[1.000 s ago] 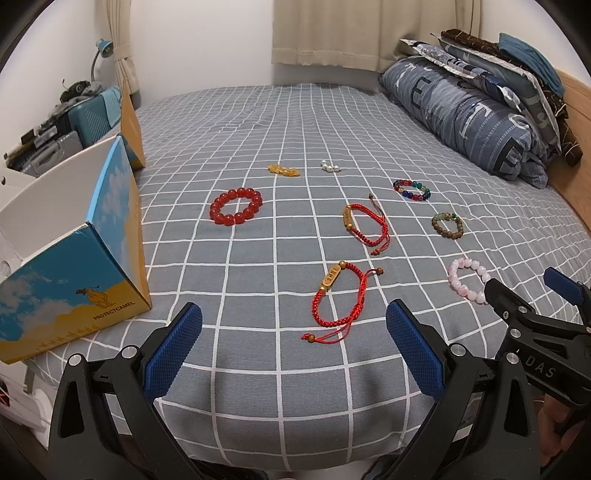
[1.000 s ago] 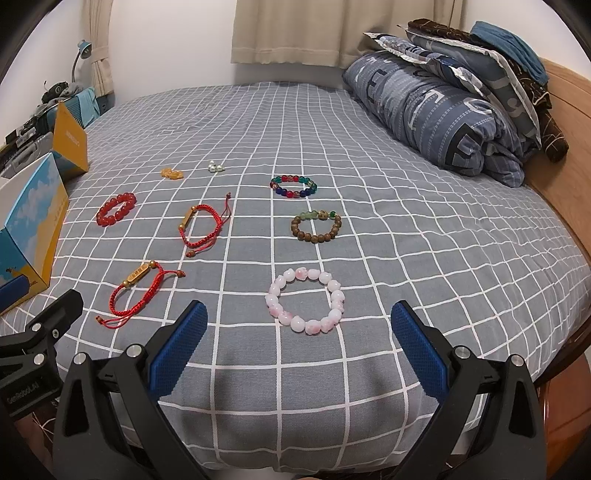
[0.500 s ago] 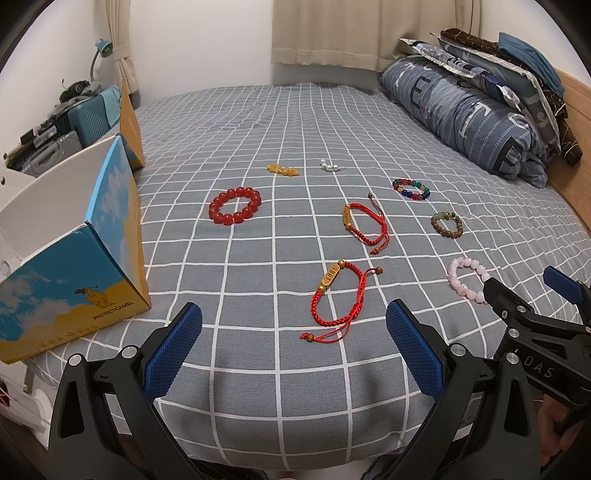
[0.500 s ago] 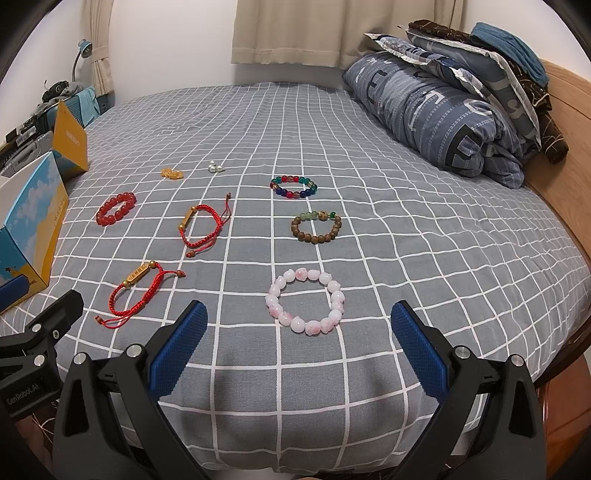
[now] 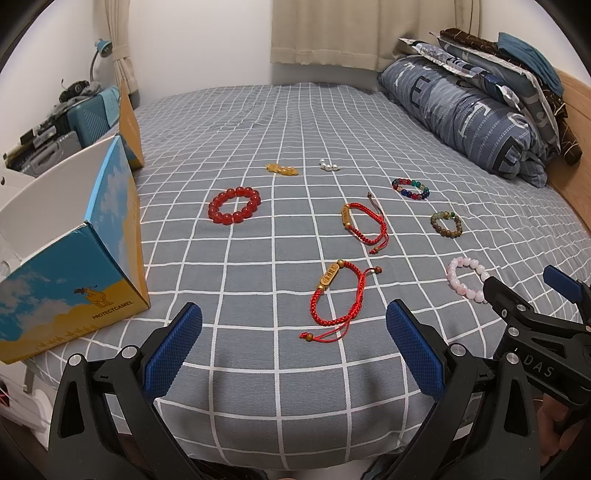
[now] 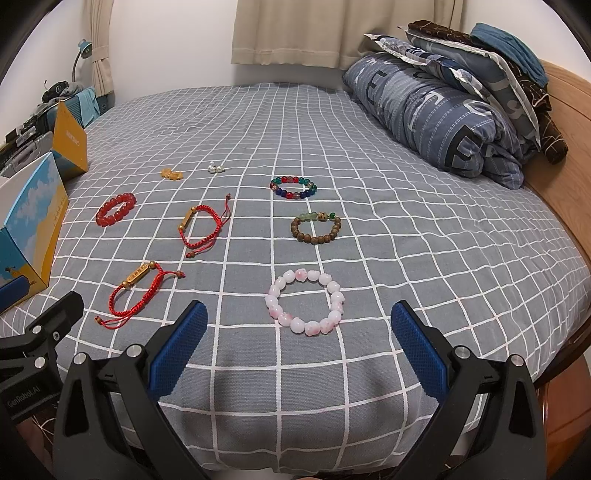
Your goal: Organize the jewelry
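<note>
Setting: home bedroom. Ahead of the grippers lies a bed (image 6: pixel 369 184) with a grey checked sheet; folded duvet (image 6: pixel 436 107) and stacked pillows (image 6: pixel 472 48) far right against a wooden headboard (image 6: pixel 565 110). Beige curtain (image 6: pixel 295 33) on the far wall. Desk lamp (image 5: pixel 101 46) and suitcase (image 5: pixel 92 114) far left.

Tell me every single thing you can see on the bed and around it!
red bead bracelet: 1, red, near box
red cord bracelets: 2, red with gold bars, middle
pink bead bracelet: 1, pale pink, front right
brown bead bracelet: 1, brown and green, behind pink one
multicolour bead bracelet: 1, mixed, farther back
amber charm: 1, orange, far
pearl piece: 1, white, far
box: 1, blue-yellow, open, left edge
bed sheet: 1, grey, white grid
duvet: 1, blue, headboard end
left gripper: 1, black, blue pads, open
right gripper: 1, same, open
</note>
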Tool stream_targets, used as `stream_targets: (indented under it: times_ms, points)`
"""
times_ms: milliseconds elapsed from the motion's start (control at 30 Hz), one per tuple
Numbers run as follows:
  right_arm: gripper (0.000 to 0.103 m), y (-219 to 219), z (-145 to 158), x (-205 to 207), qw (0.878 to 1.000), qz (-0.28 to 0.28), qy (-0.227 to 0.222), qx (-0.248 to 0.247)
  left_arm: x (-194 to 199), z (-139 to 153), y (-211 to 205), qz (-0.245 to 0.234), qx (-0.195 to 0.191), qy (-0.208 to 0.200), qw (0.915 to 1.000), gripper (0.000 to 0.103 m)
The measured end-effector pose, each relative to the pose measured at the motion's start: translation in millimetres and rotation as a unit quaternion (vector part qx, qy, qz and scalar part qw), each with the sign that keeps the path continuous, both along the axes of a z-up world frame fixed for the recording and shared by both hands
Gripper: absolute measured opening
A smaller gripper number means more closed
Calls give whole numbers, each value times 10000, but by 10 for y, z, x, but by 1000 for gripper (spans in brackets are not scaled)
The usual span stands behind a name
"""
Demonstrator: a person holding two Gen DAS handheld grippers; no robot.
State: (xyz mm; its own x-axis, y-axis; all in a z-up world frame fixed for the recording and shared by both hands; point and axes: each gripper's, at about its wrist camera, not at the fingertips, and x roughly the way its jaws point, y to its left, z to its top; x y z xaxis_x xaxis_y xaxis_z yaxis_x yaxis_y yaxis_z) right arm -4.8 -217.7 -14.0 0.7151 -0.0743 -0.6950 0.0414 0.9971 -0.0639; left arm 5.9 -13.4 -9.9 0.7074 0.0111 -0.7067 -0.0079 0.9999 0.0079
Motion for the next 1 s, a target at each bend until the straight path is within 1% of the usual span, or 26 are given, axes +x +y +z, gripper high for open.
stream_targets:
  times_ms: [267,367,500,633,733,867,933,1000]
  points:
    - [96,-7,51,-29,10000,10,-81,-25,-12,50,-5,-33,-39,-24,10000,97]
    - [96,-36,135,-17,9999,7,-143,-53,14,143,10,3,9,-71,10000,97]
    - [96,-80,355,67,9996,-17,-265,-70,163,352,75,136,-45,-134,9998,97]
    - [96,-121,542,279,9996,-27,-260,-51,462,480,180,279,-111,-71,9995,97]
    - [96,-144,592,557,9998,-55,-121,-140,822,489,268,392,-121,138,9991,97]
    - [96,-181,523,1025,9997,-71,197,-88,1283,389,363,560,-91,364,9977,97]
    - [96,-207,451,1224,9995,-95,305,-75,1554,277,416,610,-32,533,9967,97]
    - [96,-241,339,1432,9988,-128,463,-54,1735,171,483,638,-45,636,9959,97]
